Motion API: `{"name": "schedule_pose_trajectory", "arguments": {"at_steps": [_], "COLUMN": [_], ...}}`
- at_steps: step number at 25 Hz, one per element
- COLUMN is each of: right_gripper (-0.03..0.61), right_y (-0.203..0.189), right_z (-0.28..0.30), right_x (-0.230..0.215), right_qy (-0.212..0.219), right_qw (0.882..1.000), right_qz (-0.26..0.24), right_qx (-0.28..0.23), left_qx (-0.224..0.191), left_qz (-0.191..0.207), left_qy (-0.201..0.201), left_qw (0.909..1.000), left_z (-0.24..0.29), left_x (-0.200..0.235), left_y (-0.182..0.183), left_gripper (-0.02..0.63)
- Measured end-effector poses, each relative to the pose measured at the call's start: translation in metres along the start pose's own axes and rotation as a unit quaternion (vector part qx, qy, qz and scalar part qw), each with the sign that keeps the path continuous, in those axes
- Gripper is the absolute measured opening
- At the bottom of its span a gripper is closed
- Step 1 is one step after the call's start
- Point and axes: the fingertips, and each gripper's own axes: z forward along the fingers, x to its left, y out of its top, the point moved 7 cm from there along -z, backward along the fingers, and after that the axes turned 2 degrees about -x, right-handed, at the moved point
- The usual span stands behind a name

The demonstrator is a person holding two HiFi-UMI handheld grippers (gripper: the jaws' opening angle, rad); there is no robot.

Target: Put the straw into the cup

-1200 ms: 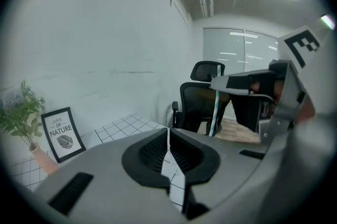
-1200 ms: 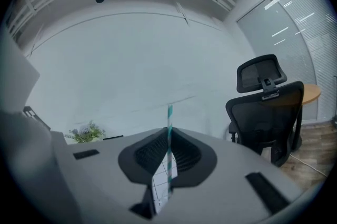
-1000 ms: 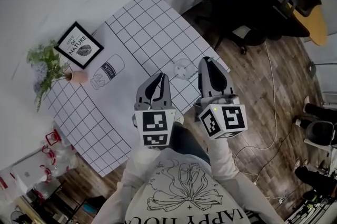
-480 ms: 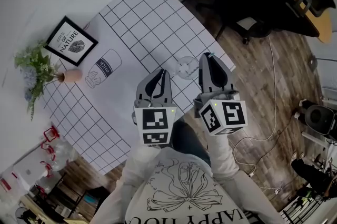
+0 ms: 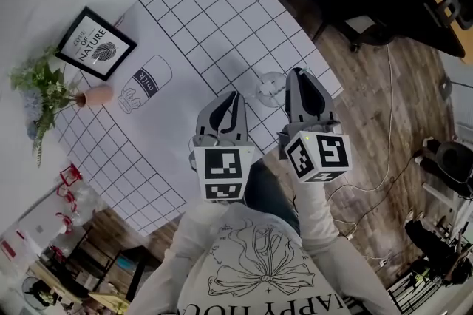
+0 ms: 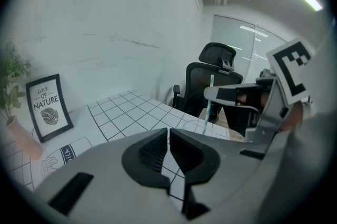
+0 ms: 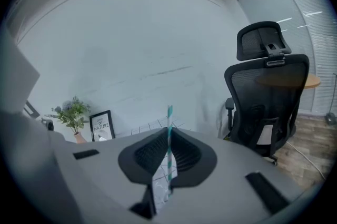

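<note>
Straw (image 7: 169,115) in right gripper (image 5: 298,75), beside cup (image 5: 270,89) near table (image 5: 214,18) edge.
Right jaws clamped on the upright striped straw; left gripper (image 6: 168,136) closed, empty. Open floor (image 5: 369,106) beyond the edge; straw shows only in gripper views.

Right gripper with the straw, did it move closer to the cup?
No, not noticeably. In the head view the right gripper, shut on the straw, keeps the same gap right of the cup; only the camera shifted.
</note>
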Motion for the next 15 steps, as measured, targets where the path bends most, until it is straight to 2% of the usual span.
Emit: {"name": "schedule_pose_trajectory", "arguments": {"at_steps": [7, 15], "right_gripper": [0.017, 0.017], "right_y": [-0.017, -0.020], "right_z": [0.009, 0.014], "right_x": [-0.001, -0.001], "right_qy": [0.001, -0.001], "right_qw": [1.000, 1.000], "right_qz": [-0.004, -0.004], "right_qx": [0.026, 0.029], "left_qx": [0.012, 0.015], "left_qz": [-0.006, -0.008], "left_qy": [0.002, 0.002], "left_qw": [0.9999, 0.9998], "left_z": [0.005, 0.006], "left_x": [0.004, 0.005], "left_y": [-0.010, -0.014], "left_gripper": [0.014, 0.014]}}
